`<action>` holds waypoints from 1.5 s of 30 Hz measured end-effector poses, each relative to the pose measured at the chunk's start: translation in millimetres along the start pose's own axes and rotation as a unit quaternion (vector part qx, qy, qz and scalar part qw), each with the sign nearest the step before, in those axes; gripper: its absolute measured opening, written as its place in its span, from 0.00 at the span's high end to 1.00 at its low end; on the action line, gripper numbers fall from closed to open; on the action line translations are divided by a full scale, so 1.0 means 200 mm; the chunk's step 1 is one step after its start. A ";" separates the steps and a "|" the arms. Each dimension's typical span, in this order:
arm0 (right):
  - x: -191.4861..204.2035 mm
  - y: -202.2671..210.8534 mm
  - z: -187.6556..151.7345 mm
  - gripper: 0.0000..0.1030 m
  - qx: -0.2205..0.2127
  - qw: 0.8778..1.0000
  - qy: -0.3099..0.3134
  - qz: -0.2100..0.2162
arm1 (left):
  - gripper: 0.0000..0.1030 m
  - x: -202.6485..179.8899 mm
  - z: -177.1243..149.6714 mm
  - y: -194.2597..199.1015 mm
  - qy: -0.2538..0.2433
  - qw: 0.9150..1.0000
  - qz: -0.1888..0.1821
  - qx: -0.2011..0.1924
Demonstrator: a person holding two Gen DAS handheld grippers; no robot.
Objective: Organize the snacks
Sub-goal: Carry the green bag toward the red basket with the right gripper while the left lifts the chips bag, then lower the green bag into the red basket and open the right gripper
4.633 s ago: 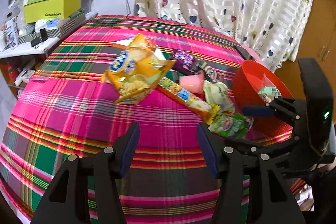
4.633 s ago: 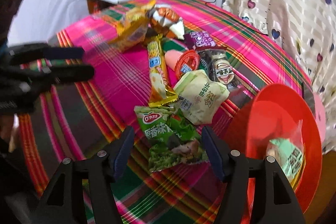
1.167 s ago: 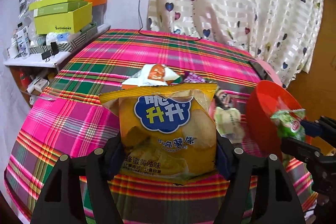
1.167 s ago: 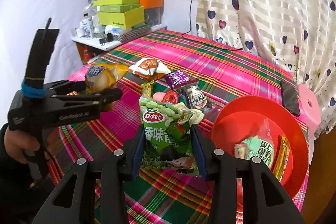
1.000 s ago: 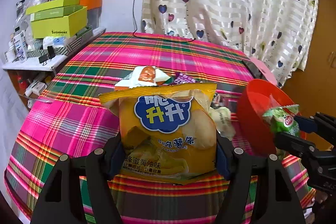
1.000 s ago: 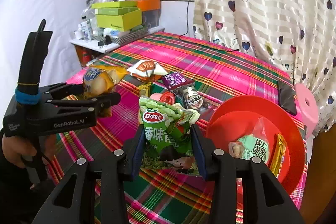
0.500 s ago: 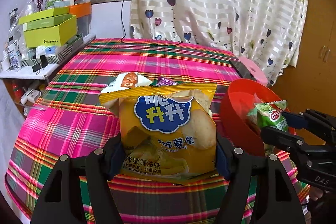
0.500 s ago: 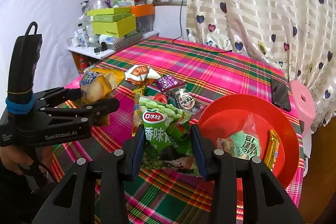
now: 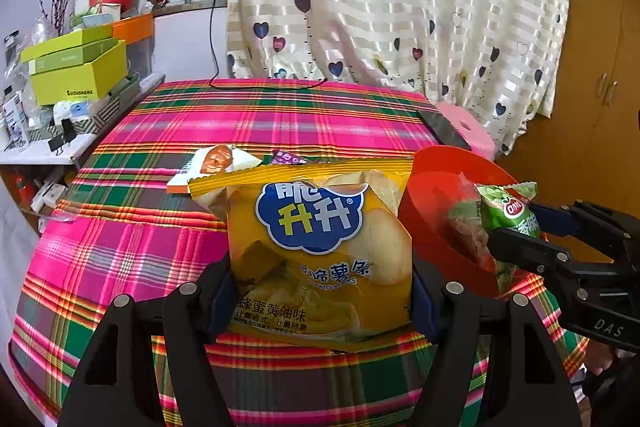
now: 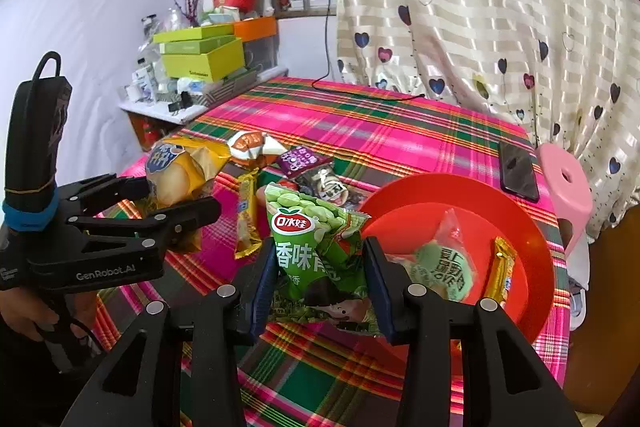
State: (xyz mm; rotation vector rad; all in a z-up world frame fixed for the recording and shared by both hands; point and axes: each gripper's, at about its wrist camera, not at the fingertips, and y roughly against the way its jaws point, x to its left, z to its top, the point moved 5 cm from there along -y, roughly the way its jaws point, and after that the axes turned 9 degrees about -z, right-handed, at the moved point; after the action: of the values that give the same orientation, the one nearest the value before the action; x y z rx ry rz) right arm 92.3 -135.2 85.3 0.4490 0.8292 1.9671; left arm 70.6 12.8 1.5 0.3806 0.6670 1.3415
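My left gripper (image 9: pixel 320 303) is shut on a yellow bag of potato sticks (image 9: pixel 320 255), held up above the plaid table (image 9: pixel 240 119); that bag (image 10: pixel 180 179) also shows in the right wrist view. A green bag of peas (image 10: pixel 316 259) is clamped in my right gripper (image 10: pixel 320 291), just left of the red bowl (image 10: pixel 520 215). The left wrist view shows the green bag (image 9: pixel 508 211) over the bowl's near rim (image 9: pixel 436 167). Inside the bowl lie a pale green packet (image 10: pixel 444 263) and a thin yellow bar (image 10: pixel 500 271). Several snacks (image 10: pixel 304 167) lie on the cloth.
A black phone (image 10: pixel 516 167) lies at the table's far right edge, beside a pink stool (image 10: pixel 568 183). A side shelf holds yellow-green boxes (image 10: pixel 200 55) and clutter at the left. A heart-print curtain (image 10: pixel 480 7) hangs behind. A hand (image 10: pixel 24 315) grips the left tool.
Both held bags have shifted right toward the red bowl, which now sits nearer the middle of each view. At the earliest frames both grippers were empty above the snacks.
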 end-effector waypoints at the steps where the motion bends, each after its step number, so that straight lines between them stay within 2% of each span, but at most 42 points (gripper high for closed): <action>1: -0.01 0.00 0.00 0.61 -0.001 1.000 -0.002 -0.001 | 0.31 -0.01 0.00 0.00 -0.001 1.000 -0.003 0.000; 24: -0.20 0.01 -0.05 0.61 0.001 0.999 -0.036 -0.019 | 0.31 -0.24 0.07 -0.07 -0.032 0.998 -0.053 0.008; 36: -0.39 0.01 -0.08 0.61 0.003 0.997 -0.071 -0.043 | 0.31 -0.37 0.11 -0.16 -0.057 0.995 -0.075 0.019; 45: -0.53 0.00 -0.10 0.61 0.007 0.993 -0.099 -0.064 | 0.31 -0.40 0.13 -0.21 -0.060 0.994 -0.082 0.026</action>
State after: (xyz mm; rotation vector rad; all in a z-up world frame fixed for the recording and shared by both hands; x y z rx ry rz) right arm 133.8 -234.9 73.2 0.5754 0.7290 1.7686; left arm 113.6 -71.4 13.7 0.4352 0.6200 1.1382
